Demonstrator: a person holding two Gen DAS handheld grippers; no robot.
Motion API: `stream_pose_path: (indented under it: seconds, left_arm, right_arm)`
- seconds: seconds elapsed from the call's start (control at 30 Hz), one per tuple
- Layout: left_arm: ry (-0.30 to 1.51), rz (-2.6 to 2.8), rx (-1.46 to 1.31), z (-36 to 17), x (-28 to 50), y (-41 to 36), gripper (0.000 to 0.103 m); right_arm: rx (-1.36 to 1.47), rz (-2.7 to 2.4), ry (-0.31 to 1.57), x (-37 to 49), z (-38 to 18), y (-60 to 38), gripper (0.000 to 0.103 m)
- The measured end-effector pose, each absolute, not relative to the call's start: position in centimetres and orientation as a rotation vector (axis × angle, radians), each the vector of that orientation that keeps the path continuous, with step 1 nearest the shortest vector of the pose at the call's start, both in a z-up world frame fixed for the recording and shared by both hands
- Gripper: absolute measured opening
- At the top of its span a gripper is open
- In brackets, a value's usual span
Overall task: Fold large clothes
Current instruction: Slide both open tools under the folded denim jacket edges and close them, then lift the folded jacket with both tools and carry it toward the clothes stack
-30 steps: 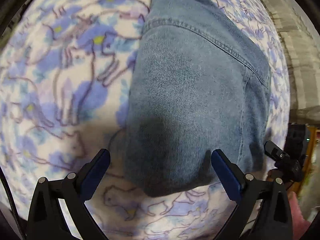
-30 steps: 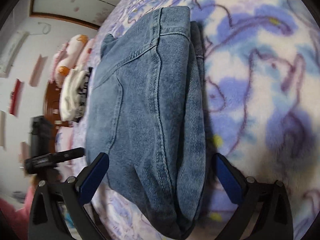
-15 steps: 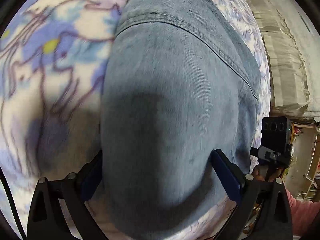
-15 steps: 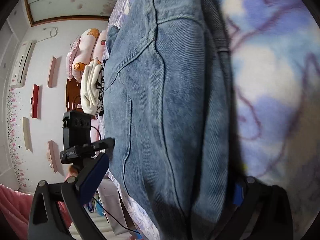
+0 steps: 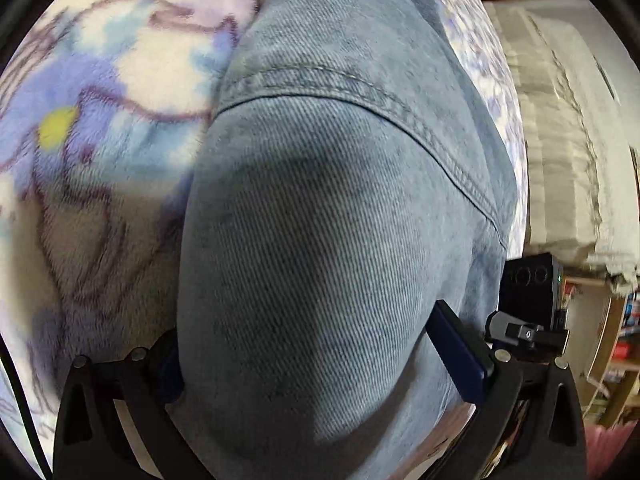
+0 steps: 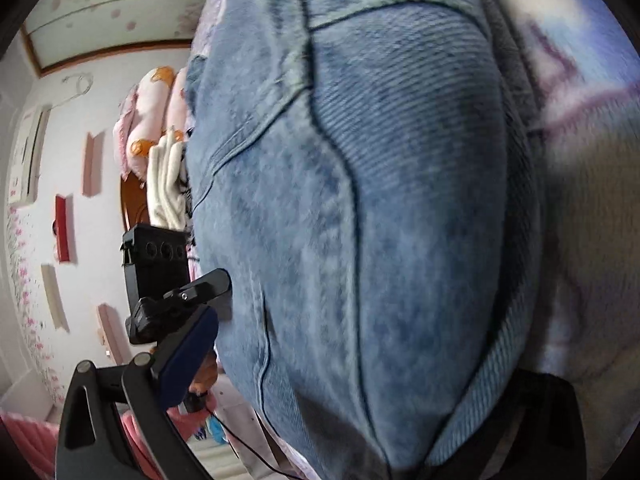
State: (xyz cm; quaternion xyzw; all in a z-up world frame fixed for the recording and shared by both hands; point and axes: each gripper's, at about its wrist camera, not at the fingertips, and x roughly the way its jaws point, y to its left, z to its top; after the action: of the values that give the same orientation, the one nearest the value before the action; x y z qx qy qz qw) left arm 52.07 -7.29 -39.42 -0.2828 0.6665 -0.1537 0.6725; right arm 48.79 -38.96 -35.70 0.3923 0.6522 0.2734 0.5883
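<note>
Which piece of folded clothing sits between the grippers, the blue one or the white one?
The blue denim garment; its end fills the gap between each gripper's fingers. The white folded clothing lies farther off, near the pink pillows.

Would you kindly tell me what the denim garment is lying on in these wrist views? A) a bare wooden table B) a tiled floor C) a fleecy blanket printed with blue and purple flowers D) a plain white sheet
C: in the left wrist view the denim garment rests on a fleecy blanket with blue and purple flowers and yellow centres, and the same blanket shows beside it in the right wrist view.
</note>
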Motion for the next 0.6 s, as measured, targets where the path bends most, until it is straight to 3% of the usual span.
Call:
stream_pose_path:
  seconds: [0.17,0.2,0.33,0.53,0.6]
  left_arm:
    - [1.432,-0.240,-0.649,-38.6,50.9,-7.6,0.103]
    - [1.426,-0.220,-0.640,-38.3,50.7,-7.8,0.101]
    - [1.427,-0.133,-0.607,-37.2,51.2,-9.3,0.094]
    - [1.411,-0.022,-0.575,-34.5,50.3,-10.1,0.064]
    - [1.399,-0.006,-0.541,-33.2,49.9,-10.6,0.055]
  right_arm:
    - [0.912,0.593,1.514,48.6,-35.5,-39.0,0.100]
    - [0.902,0.575,1.518,48.6,-35.4,-39.0,0.092]
    - [0.868,0.484,1.516,47.6,-34.7,-39.5,0.047]
    - [0.869,0.483,1.443,46.5,-33.1,-39.5,0.023]
    - [0.813,0.473,1.408,46.0,-31.5,-38.6,0.019]
